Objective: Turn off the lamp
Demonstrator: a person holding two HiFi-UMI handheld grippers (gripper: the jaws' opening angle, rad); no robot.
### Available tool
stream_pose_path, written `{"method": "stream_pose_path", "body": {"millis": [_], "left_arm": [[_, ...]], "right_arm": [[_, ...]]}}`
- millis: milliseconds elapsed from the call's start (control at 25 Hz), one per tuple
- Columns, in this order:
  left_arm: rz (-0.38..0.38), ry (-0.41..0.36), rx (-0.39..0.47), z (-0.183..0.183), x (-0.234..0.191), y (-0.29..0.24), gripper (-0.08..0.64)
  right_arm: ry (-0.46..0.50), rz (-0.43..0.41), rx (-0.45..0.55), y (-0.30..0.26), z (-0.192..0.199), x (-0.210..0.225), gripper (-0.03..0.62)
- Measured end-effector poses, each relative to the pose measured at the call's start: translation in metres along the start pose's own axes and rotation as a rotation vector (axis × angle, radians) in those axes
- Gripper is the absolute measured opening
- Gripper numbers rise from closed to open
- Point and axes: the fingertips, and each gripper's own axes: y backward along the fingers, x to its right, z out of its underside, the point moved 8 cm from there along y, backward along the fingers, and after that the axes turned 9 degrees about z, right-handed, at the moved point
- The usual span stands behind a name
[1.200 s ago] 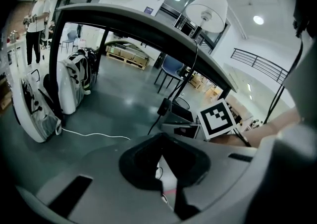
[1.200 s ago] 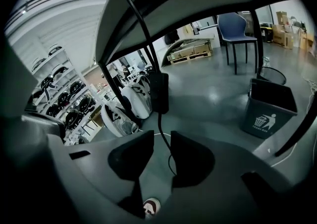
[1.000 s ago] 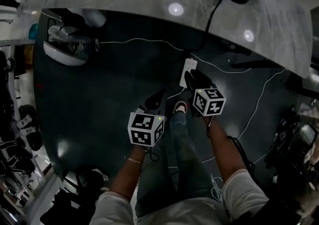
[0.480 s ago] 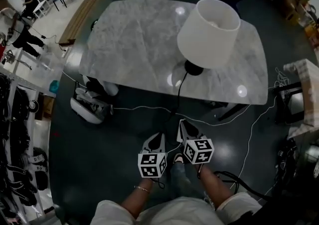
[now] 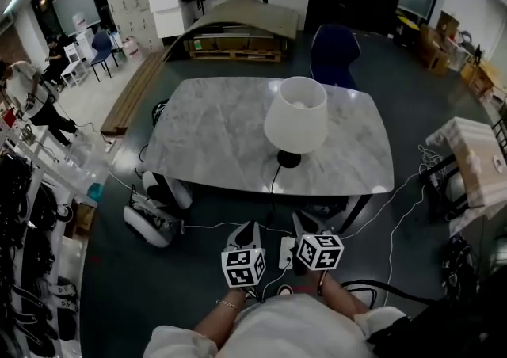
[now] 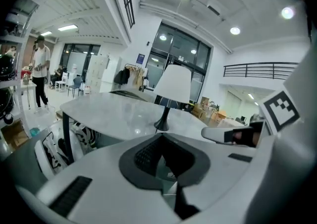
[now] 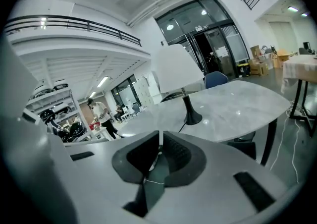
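A white table lamp with a tapered fabric shade [image 5: 295,120] stands on the grey marble bench [image 5: 206,135], toward the near edge and a little right of the middle. Its small round black base [image 5: 289,160] rests on the stone, and a black cord [image 5: 273,184] runs from it over the edge to the dark floor, where a white power strip [image 5: 286,252] lies.

The person holds both tools low and close to the body, well apart from the lamp. The left hand-held gripper [image 5: 247,230] is clenched, with nothing between its jaws. The right hand-held gripper [image 5: 303,224] also has its jaws together and carries nothing.

I think the lamp is light and top-heavy: a wide shade on a thin stem [image 6: 165,113] over a small foot. The shade looks thin and would dent easily, and a push on it could tip the lamp. The polished stone may let the base slide. It is better to take the stem or the base. I cannot see the switch; it may be on the cord.
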Motion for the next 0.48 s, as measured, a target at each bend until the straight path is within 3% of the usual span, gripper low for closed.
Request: {"method": "stream_pose_path", "body": {"millis": [320,480], "left_arm": [[0.042,-0.082,0.065,-0.031,0.015,-0.008,0.008],[0.070,-0.089,0.044,-0.031,0.019,-0.016,0.008]], "right_arm": [[0.116,0.053,0.106,0.024,-0.023,-0.001,0.009],[0.121,0.107,0.096,0.027,-0.019,0.005,0.008]]}}
